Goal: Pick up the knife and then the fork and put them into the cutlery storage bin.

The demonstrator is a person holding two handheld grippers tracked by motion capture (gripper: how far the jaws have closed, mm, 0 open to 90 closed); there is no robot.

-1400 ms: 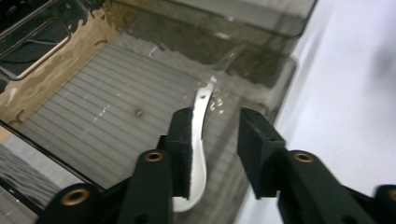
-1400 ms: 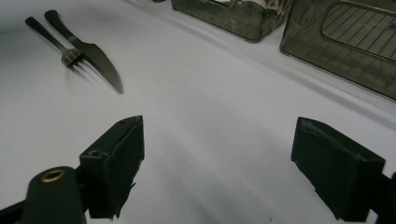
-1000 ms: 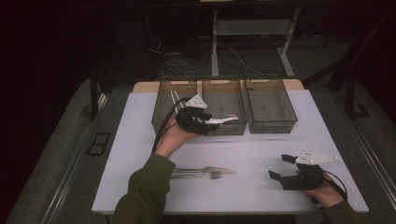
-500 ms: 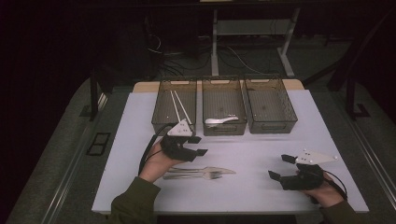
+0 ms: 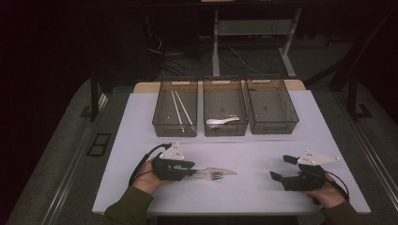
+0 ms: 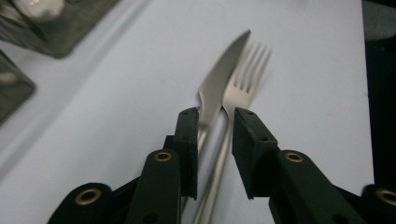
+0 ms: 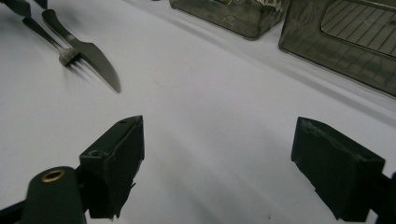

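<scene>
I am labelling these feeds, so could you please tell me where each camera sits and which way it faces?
High view: above the person's side, looking forward and down on the table; both forearms and hands show.
Left gripper view: rides the left gripper, looking along its jaws, which flank the knife and fork handles.
Right gripper view: rides the right gripper, jaws wide, facing the bins.
All three share the knife and fork.

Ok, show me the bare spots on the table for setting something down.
Bare: the strip between the bins and the claws, and the patch between the fork and the right claw. Crowded: around the left claw, over the knife and fork.
</scene>
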